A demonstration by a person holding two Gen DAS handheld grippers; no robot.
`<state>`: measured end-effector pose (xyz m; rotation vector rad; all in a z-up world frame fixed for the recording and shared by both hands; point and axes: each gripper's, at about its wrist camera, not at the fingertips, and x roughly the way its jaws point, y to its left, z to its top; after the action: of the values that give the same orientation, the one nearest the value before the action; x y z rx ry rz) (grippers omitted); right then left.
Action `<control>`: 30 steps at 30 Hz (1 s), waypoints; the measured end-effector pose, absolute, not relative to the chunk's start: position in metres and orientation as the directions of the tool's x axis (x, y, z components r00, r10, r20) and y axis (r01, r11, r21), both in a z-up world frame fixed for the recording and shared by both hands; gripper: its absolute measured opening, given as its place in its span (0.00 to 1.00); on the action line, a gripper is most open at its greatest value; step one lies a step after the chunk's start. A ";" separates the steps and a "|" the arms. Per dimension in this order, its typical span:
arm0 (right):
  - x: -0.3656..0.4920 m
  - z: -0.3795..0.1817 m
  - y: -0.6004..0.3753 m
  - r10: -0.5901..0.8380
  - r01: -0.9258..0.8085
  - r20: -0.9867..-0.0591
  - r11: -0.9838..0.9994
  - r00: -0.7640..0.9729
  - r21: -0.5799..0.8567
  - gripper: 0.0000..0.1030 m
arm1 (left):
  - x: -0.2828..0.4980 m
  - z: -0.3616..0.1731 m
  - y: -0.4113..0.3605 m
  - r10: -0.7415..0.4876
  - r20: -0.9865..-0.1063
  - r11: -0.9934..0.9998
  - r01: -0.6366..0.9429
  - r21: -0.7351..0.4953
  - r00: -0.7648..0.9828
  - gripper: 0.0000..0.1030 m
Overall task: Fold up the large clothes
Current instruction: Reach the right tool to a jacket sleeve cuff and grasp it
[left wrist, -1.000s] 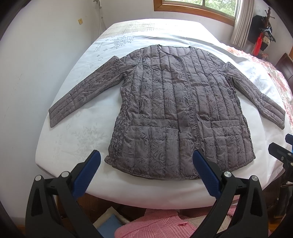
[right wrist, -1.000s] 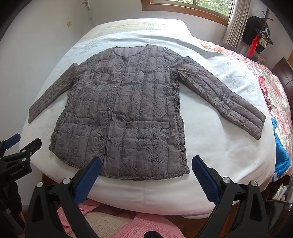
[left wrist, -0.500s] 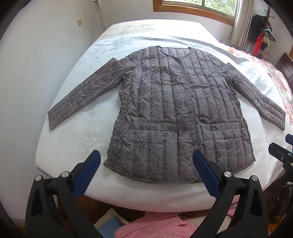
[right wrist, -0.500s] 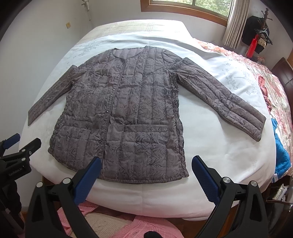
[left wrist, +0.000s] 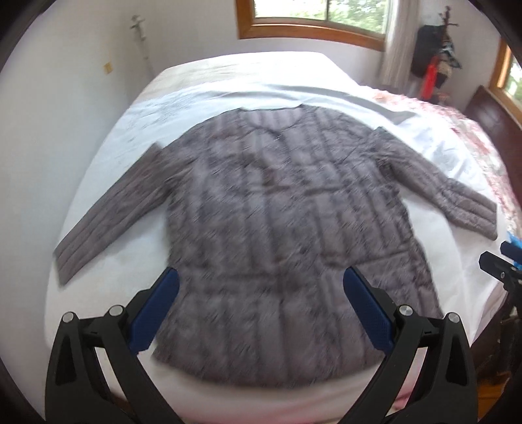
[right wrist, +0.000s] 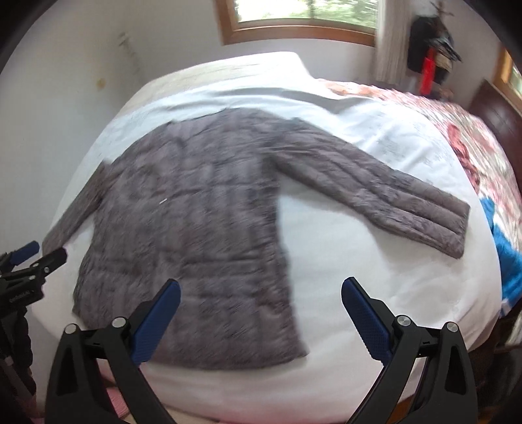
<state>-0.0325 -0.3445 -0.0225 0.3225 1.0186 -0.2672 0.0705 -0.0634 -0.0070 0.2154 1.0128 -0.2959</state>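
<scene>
Right — jacket [left wrist: 287, 228] lies flat on the bed [left wrist: 107, 261], sleeves spread. Left gripper [left wrist: 261, 313] and right gripper [right wrist: 261, 313] both gape wide, empty. Pinch a sleeve cuff [right wrist: 453, 228] cleanly — fold inward.

Quilted grey cloth, slightly shiny, on the jacket [left wrist: 287, 221]. Smooth white cloth on the bed [right wrist: 342, 267]; glossy brown wood on the window frame [left wrist: 313, 31]. Matt black plastic with textured blue pads [right wrist: 365, 318].
</scene>
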 end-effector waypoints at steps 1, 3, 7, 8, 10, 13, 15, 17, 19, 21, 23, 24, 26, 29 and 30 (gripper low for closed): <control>-0.033 -0.025 -0.358 -0.088 0.397 -0.864 0.908 0.495 0.134 0.96 | 0.081 -0.010 -0.073 -0.168 -0.853 0.931 0.364 0.027 0.493 0.96; -0.035 -0.031 -0.396 -0.142 0.475 -0.861 0.871 0.488 0.126 0.96 | 0.099 -0.014 -0.092 -0.165 -0.848 0.925 0.378 0.045 0.503 0.96; -0.038 -0.041 -0.483 -0.223 0.602 -0.848 0.787 0.481 0.135 0.96 | 0.143 -0.018 -0.135 -0.188 -0.836 0.912 0.407 0.046 0.515 0.96; -0.038 -0.045 -0.499 -0.226 0.617 -0.848 0.774 0.480 0.143 0.96 | 0.155 -0.020 -0.150 -0.200 -0.835 0.907 0.419 0.040 0.512 0.96; -0.037 -0.056 -0.545 -0.230 0.662 -0.858 0.732 0.460 0.158 0.96 | 0.175 -0.025 -0.176 -0.213 -0.839 0.898 0.439 0.034 0.501 0.96; -0.040 -0.071 -0.591 -0.236 0.709 -0.874 0.687 0.425 0.159 0.95 | 0.204 -0.036 -0.219 -0.221 -0.849 0.880 0.473 0.038 0.479 0.96; -0.042 -0.082 -0.622 -0.229 0.733 -0.884 0.660 0.408 0.167 0.95 | 0.223 -0.047 -0.244 -0.245 -0.862 0.872 0.490 0.005 0.444 0.96; -0.045 -0.093 -0.647 -0.218 0.752 -0.897 0.638 0.384 0.167 0.93 | 0.240 -0.059 -0.265 -0.267 -0.878 0.868 0.495 -0.039 0.398 0.96; -0.045 -0.105 -0.669 -0.208 0.771 -0.906 0.613 0.369 0.173 0.90 | 0.252 -0.073 -0.281 -0.277 -0.888 0.865 0.498 -0.064 0.366 0.96; -0.045 -0.114 -0.679 -0.187 0.777 -0.909 0.599 0.372 0.195 0.90 | 0.263 -0.089 -0.297 -0.270 -0.899 0.863 0.500 -0.068 0.344 0.93; -0.043 -0.124 -0.688 -0.145 0.770 -0.913 0.597 0.382 0.228 0.87 | 0.274 -0.107 -0.310 -0.255 -0.914 0.866 0.495 -0.069 0.317 0.84; -0.041 -0.127 -0.690 -0.129 0.762 -0.912 0.601 0.390 0.241 0.86 | 0.278 -0.113 -0.313 -0.251 -0.919 0.867 0.492 -0.073 0.305 0.76; -0.035 -0.131 -0.688 -0.116 0.745 -0.914 0.622 0.390 0.239 0.85 | 0.289 -0.128 -0.318 -0.248 -0.929 0.873 0.480 -0.091 0.274 0.76; -0.024 -0.135 -0.683 -0.125 0.732 -0.920 0.648 0.372 0.208 0.83 | 0.302 -0.142 -0.323 -0.252 -0.935 0.878 0.465 -0.112 0.250 0.69; -0.022 -0.136 -0.682 -0.129 0.731 -0.920 0.652 0.370 0.202 0.79 | 0.306 -0.147 -0.324 -0.253 -0.936 0.880 0.461 -0.116 0.246 0.65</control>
<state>-0.0217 -0.6821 -0.1360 0.6705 1.0563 -0.6079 0.3063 -0.3241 -0.1471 0.1974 1.2303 -0.4912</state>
